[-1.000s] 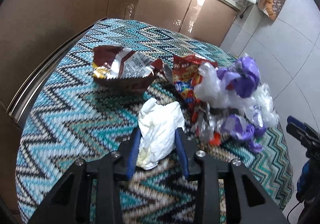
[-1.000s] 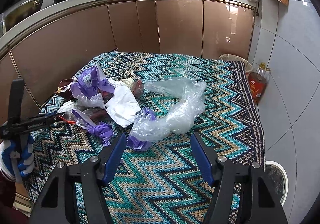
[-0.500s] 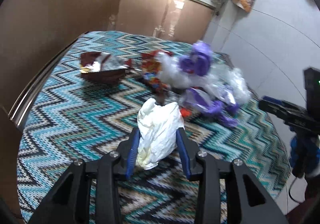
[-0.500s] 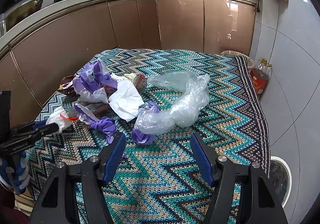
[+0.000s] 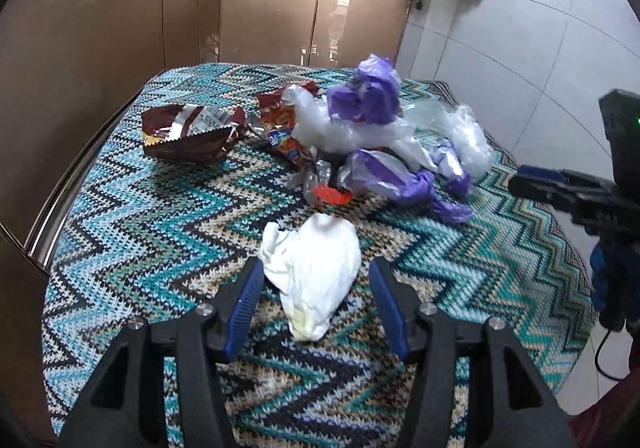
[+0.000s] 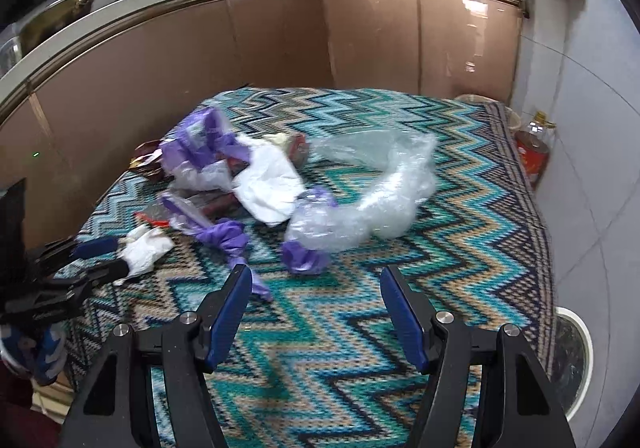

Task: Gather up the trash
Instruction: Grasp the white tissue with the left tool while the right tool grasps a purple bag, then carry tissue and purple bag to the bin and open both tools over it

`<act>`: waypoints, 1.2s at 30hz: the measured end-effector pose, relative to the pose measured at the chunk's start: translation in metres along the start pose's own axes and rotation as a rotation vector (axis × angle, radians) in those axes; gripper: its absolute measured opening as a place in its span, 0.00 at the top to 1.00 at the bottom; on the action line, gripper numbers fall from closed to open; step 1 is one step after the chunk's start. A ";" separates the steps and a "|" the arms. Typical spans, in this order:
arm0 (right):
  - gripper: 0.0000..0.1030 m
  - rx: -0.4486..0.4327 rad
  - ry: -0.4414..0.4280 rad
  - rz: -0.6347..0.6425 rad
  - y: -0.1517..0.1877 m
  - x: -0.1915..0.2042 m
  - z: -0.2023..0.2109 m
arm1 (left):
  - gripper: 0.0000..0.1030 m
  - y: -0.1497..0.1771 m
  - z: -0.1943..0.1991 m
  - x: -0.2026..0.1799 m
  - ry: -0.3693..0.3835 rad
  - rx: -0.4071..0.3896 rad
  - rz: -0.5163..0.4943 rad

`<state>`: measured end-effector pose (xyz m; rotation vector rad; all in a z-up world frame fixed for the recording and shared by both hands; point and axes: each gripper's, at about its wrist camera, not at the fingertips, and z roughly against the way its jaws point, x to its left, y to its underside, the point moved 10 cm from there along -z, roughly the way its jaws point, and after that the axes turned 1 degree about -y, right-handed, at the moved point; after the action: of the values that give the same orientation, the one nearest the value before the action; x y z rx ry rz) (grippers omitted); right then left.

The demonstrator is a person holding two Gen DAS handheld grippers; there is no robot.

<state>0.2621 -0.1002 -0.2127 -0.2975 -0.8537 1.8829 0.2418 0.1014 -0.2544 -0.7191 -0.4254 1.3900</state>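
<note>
While both jaws gape, the left's opening, crumpled white tissue [image 5: 316, 272] lies between them.

A rough knitted zigzag cloth [image 5: 168, 248] covers the table, carrying a crumpled matt white paper wad [image 5: 316, 276], glossy foil-lined snack bags [image 5: 188, 131], thin purple plastic bags [image 5: 368, 95] and crinkled clear plastic film [image 6: 384, 199], beside glossy brown cabinet doors [image 5: 264, 19].

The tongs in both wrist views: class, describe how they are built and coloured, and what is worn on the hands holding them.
Each set of tongs, left tongs and right tongs, has black angular plastic arms with silver screw heads and long blue ribbed pads. The right tongs carry a black box with a small green light and a thin black cable. The hands wear blue patterned gloves.
</note>
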 end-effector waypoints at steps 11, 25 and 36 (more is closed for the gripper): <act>0.61 0.064 -0.206 0.185 -0.004 0.074 -0.033 | 0.79 0.006 -0.019 0.002 0.015 0.043 0.021; 0.93 0.113 -0.162 0.199 0.009 0.065 -0.063 | 0.90 0.013 0.020 0.011 0.029 0.001 0.045; 0.93 -0.029 -0.190 0.213 0.008 0.080 0.007 | 0.90 -0.001 0.069 -0.014 0.029 -0.072 0.009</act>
<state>0.2153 -0.0359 -0.1999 -0.2368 -1.0109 2.1232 0.1942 0.1019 -0.2021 -0.8001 -0.4513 1.3765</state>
